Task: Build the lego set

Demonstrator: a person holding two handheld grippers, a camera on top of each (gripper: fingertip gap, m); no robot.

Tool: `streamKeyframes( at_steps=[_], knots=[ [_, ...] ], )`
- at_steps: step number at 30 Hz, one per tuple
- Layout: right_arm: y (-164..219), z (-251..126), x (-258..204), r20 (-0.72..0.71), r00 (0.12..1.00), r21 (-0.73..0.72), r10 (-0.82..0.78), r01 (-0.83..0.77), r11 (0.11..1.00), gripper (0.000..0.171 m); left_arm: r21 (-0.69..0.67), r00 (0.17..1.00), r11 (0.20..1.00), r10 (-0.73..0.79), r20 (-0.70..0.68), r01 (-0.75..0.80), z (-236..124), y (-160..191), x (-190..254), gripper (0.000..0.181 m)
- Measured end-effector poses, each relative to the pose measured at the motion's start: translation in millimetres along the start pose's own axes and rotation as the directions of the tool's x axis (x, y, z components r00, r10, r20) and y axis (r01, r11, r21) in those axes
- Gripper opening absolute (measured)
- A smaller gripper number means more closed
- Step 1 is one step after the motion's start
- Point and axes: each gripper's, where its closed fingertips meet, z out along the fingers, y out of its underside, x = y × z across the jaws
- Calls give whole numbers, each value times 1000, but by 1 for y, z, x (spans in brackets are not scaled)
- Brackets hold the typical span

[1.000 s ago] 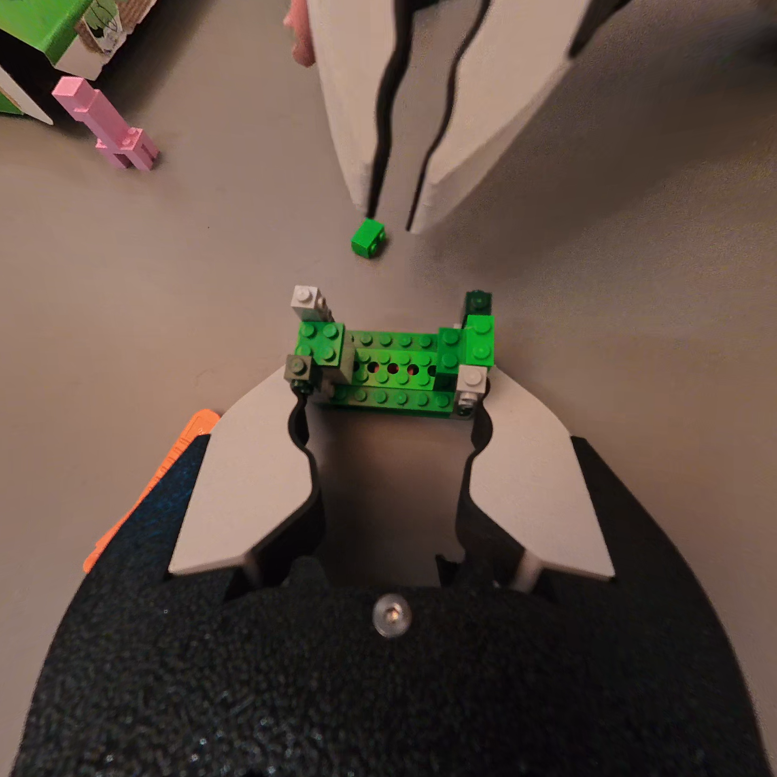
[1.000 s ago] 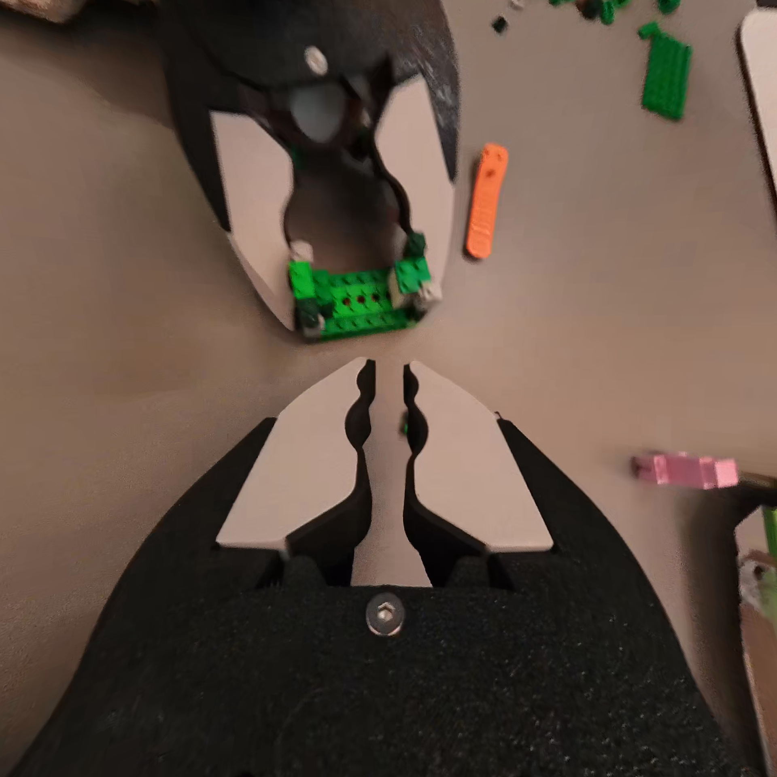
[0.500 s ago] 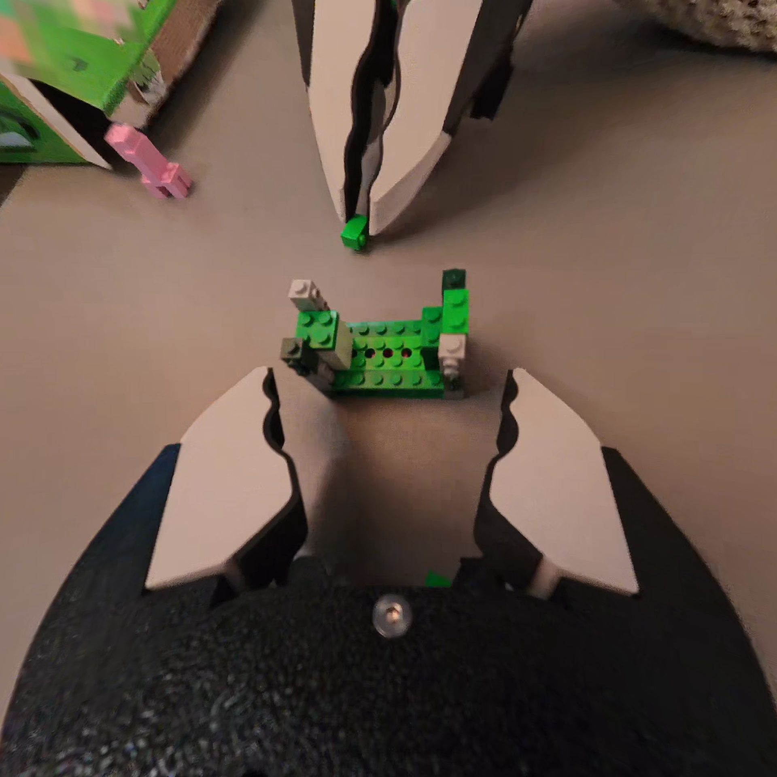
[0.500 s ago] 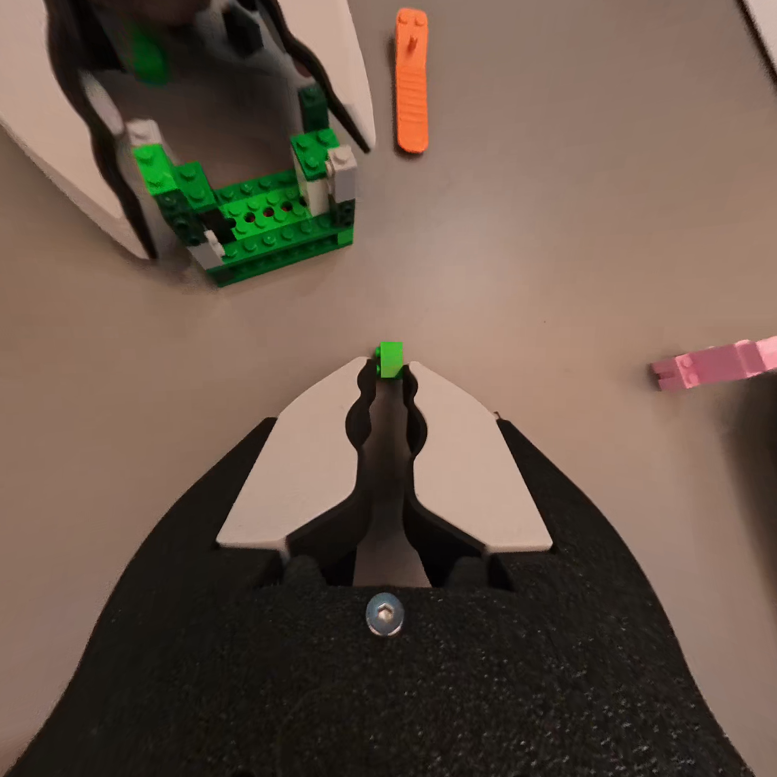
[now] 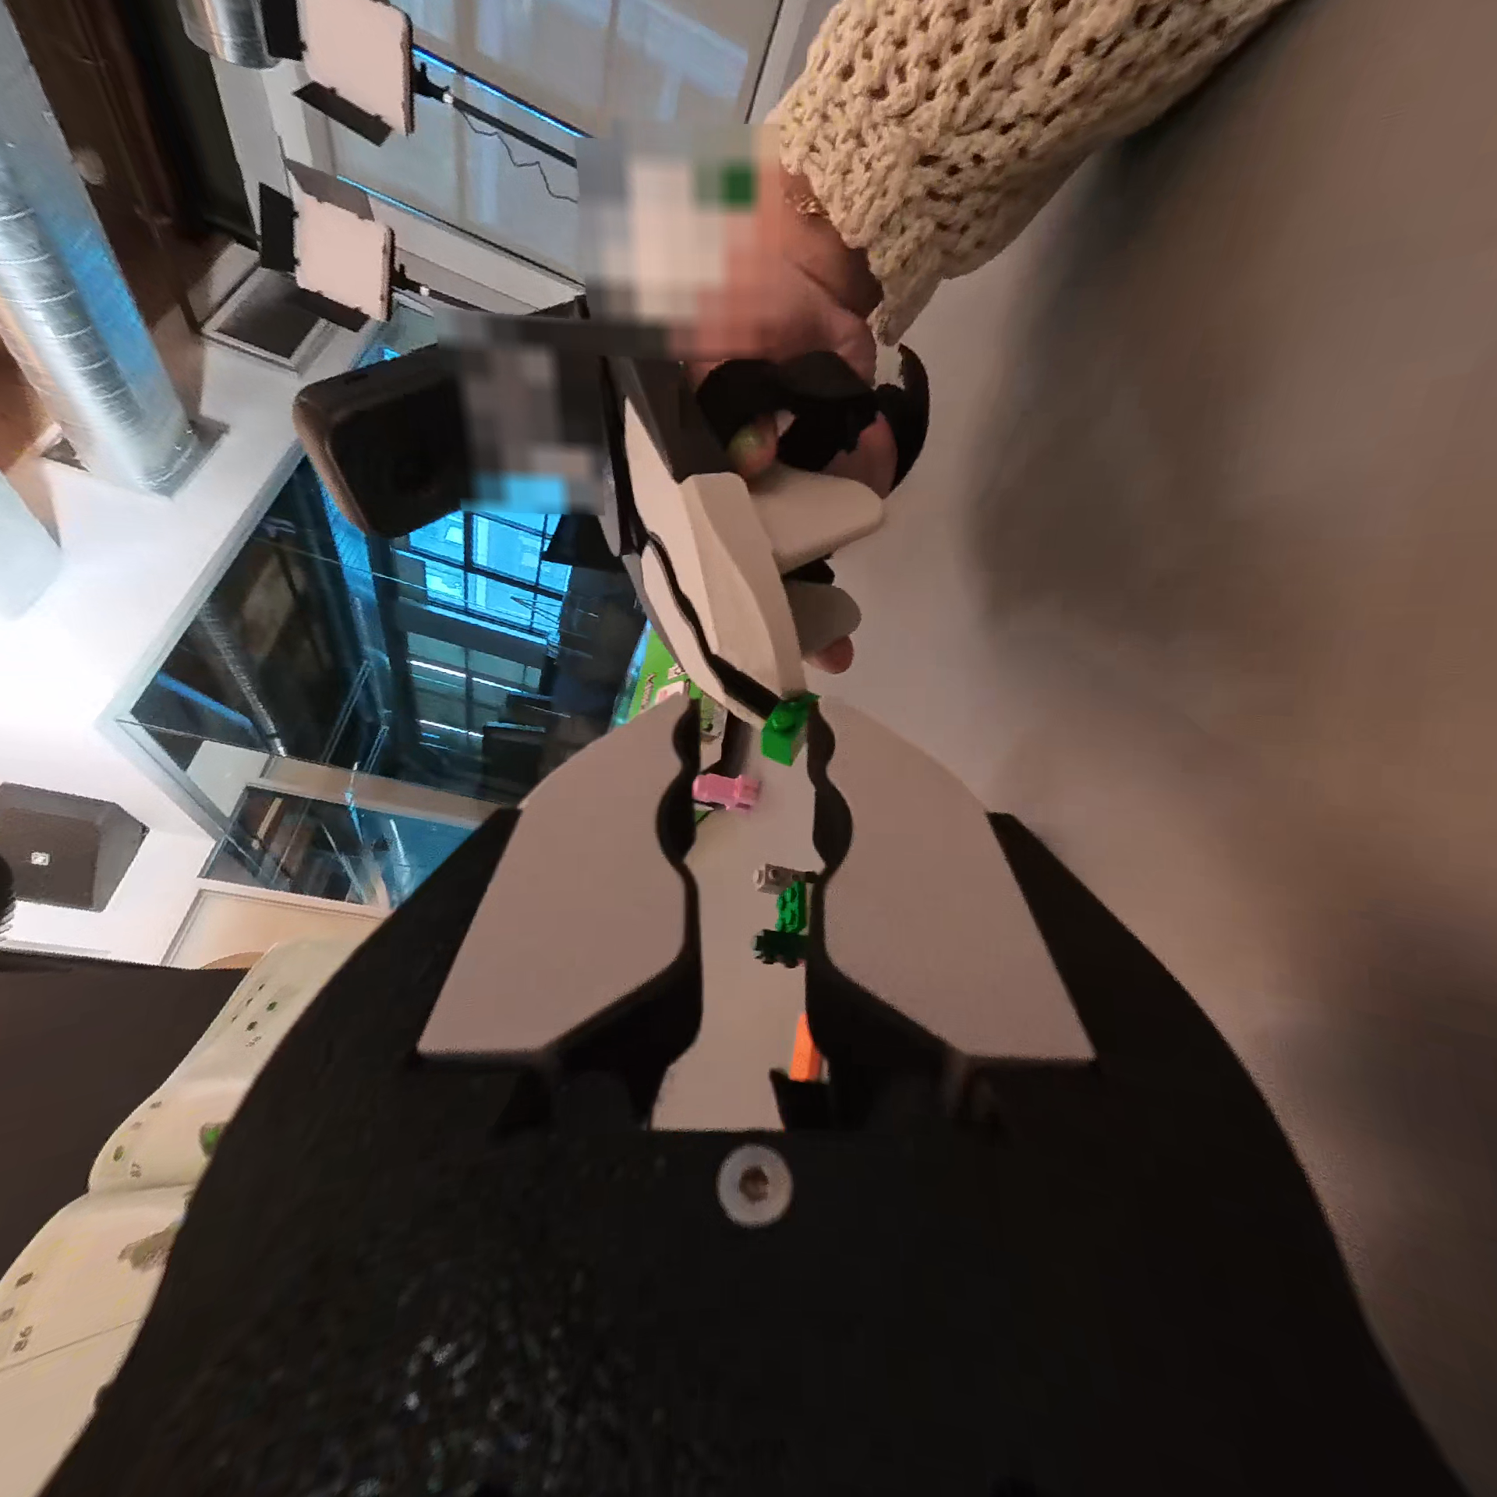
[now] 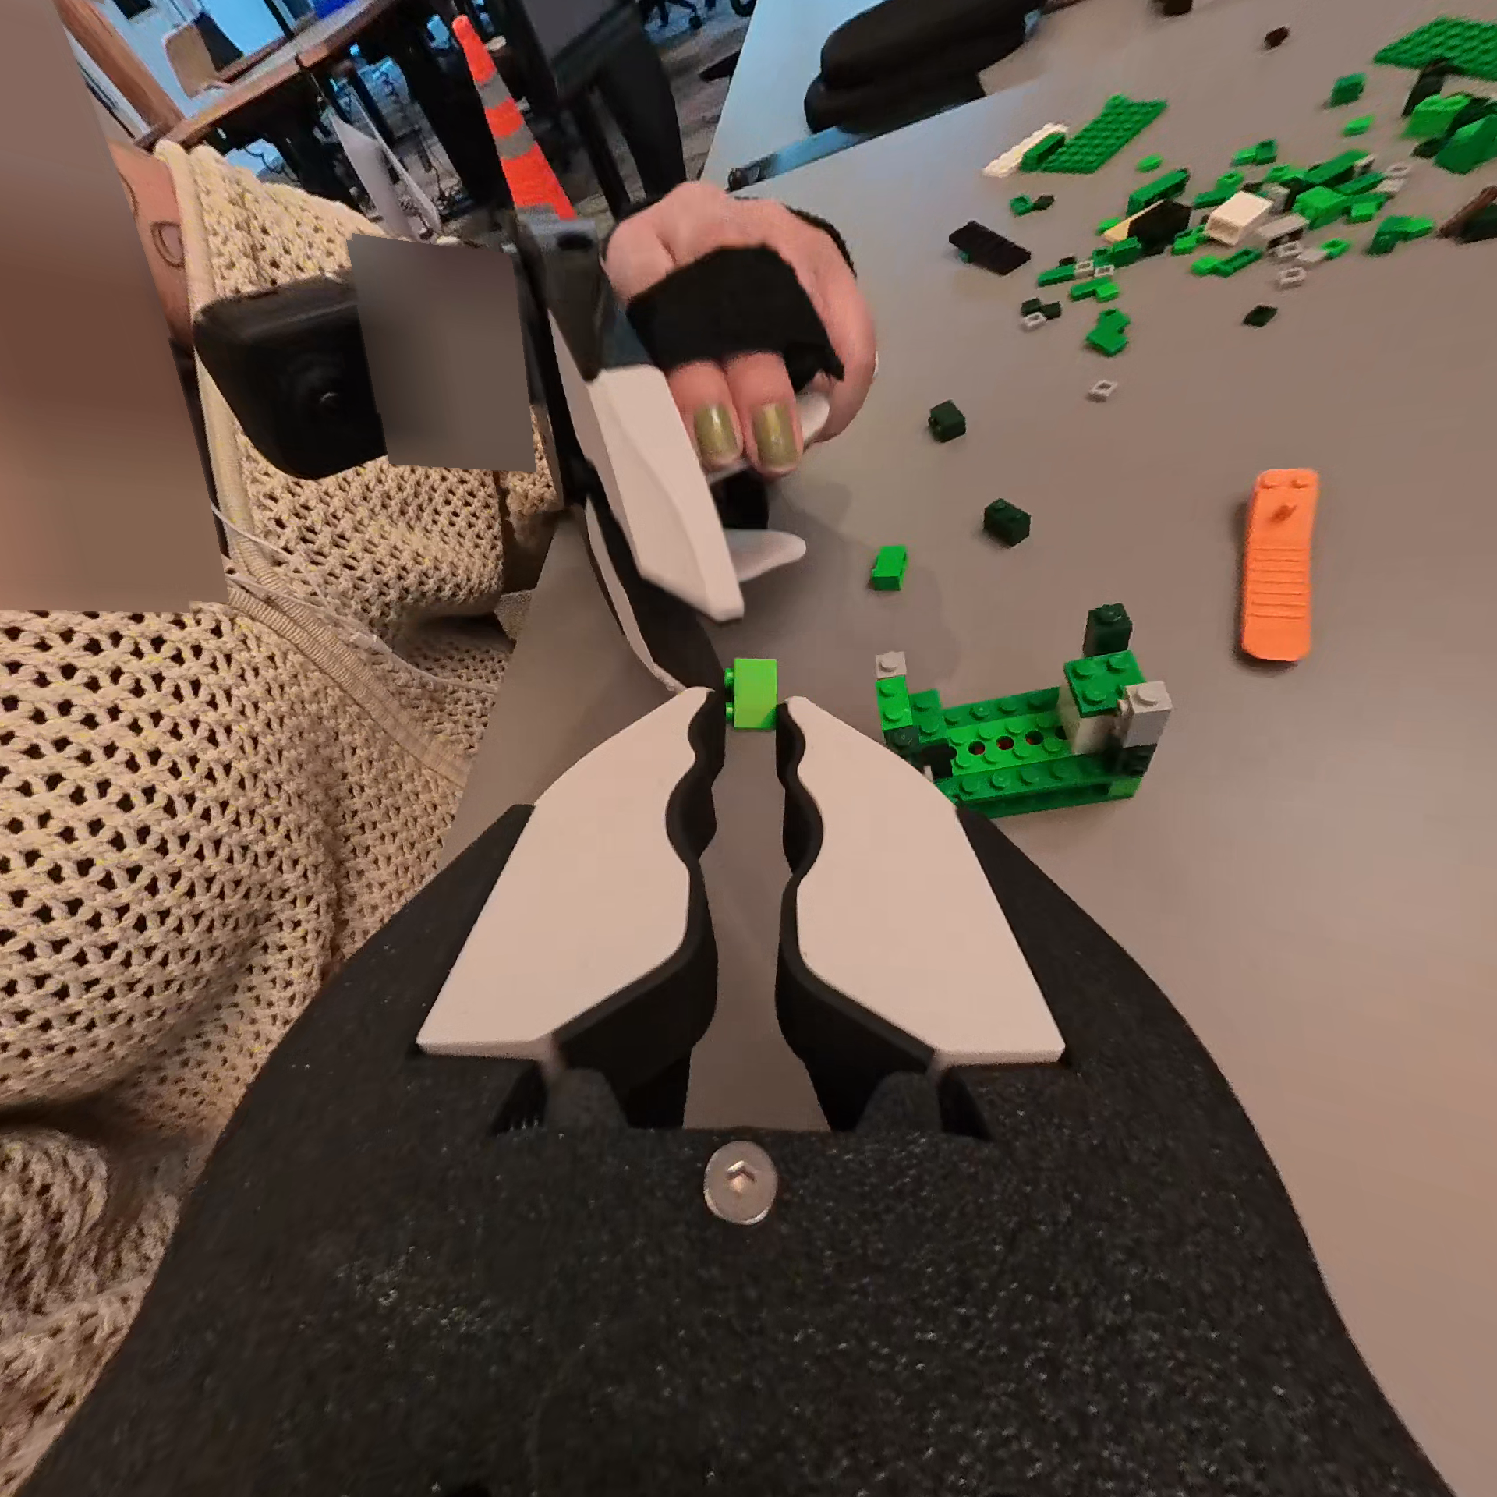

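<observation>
**Grey tabletop, small brick lifted for hand-off**

Grey table (image 6: 1215, 931), office clutter behind. Right gripper (image 6: 752, 706) pinching small green brick (image 6: 753, 693) at the very fingertips, held aloft, studs facing sideways. Left gripper (image 5: 749, 733) raised opposite, parted partway, tips bracketing the same brick (image 5: 784, 731) without clamping it. Partial green build (image 6: 1029, 741) resting on table just beyond, ungripped. Orange separator tool (image 6: 1278, 563) farther right; loose-brick pile (image 6: 1264, 194) at far edge.

Handling: brick light, rigid, slick plastic; tiny grip area, prone to twisting out. Best held across flat side walls, studs left free.

Change from half a second ago: brick up off table; left gripper up from build, narrower.
</observation>
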Motion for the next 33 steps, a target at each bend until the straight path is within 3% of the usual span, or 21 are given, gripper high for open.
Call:
streamKeyframes(
  at_steps=[4,7,12,14,18,24,29,30,33],
  knots=[
    [-5,-4,6,-34,999,39,-6,7,999,11,-34,1000,999,-24,-9,24,2,6,1,8],
    [-14,-12,15,-175,972,87,-155,172,981,20,-83,982,979,-188,6,188,4,16,-8,2],
    [-23,-21,16,-406,757,-67,-512,534,843,20,-106,843,841,-537,-39,531,4,28,-15,2],
    [-24,-18,18,-453,665,-153,-594,598,786,20,-112,782,786,-617,-91,607,5,27,-12,2],
    [-19,-9,23,-462,586,-256,-666,631,733,18,-115,714,726,-687,-135,678,6,24,-8,2],
    [-15,-6,25,-452,594,-272,-666,619,737,14,-99,655,673,-738,-163,733,6,21,-8,2],
    [-13,-3,25,-440,649,-238,-620,582,778,8,-82,632,649,-757,-165,756,6,22,-10,3],
    [-15,-4,25,-444,664,-210,-601,576,790,7,-72,635,649,-758,-150,757,5,24,-13,6],
    [-15,-13,30,-450,719,-134,-530,532,836,7,-113,694,699,-715,-87,706,1,40,-20,39]
  ],
)
